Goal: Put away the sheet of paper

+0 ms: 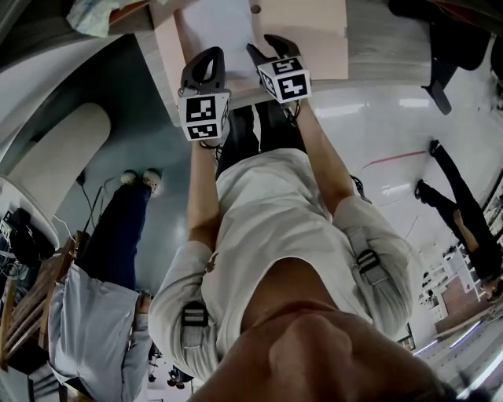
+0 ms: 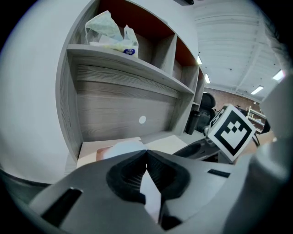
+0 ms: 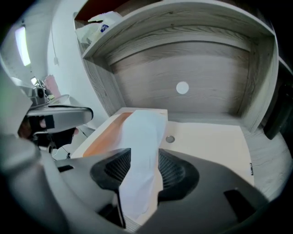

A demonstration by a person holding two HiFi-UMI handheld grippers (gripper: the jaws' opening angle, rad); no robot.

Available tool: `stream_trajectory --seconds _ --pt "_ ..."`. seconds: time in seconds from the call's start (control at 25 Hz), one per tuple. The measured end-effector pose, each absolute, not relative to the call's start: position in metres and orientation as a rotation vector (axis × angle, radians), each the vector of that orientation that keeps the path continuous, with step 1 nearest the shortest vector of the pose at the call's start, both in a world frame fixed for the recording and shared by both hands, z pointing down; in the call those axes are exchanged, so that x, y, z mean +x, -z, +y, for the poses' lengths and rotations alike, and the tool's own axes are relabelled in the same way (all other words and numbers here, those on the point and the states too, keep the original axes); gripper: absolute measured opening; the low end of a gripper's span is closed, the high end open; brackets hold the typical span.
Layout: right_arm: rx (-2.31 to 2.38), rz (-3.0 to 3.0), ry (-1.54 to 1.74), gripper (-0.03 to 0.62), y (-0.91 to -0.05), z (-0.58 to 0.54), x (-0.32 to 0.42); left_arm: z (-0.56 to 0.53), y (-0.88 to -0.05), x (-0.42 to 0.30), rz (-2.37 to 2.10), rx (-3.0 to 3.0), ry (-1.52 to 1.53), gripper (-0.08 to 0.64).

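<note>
The white sheet of paper (image 1: 216, 23) lies on an orange pad (image 3: 106, 133) in the desk's alcove, its near edge lifted. My left gripper (image 2: 146, 155) is shut on the sheet of paper (image 2: 152, 196), which runs through the closed jaws. My right gripper (image 3: 145, 161) stands open; the paper (image 3: 142, 137) passes loosely through the wide gap and the pads do not press on it. In the head view the left gripper (image 1: 207, 56) and right gripper (image 1: 264, 47) sit side by side at the paper's near edge.
A grey wooden shelf unit (image 2: 123, 68) frames the alcove over the beige desk (image 3: 210, 146). A plastic bag (image 2: 110, 29) lies on the upper shelf. A small metal disc (image 3: 170, 139) sits on the desk. Another person (image 1: 102, 314) sits at left; an office chair (image 1: 440, 55) stands far right.
</note>
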State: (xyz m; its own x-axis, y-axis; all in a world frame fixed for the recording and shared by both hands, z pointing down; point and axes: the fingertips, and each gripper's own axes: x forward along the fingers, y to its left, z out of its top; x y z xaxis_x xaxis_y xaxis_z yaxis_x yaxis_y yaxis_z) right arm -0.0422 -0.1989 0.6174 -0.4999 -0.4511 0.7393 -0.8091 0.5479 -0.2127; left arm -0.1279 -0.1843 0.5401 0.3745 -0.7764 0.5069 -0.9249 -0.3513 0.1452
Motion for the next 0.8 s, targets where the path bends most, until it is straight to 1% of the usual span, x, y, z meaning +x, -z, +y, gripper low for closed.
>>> stream_trajectory --seconds 0.4,0.8 --pt "1.061 -2.341 -0.563 0.193 -0.528 -0.187 -0.045 -0.178 -0.499 -0.13 -1.5 2.303 -0.453 0.021" --pt "1.085 -2.453 -0.412 0.101 -0.449 -0.17 -0.038 -0.165 -0.453 -0.131 -1.513 2.373 -0.429 0.021"
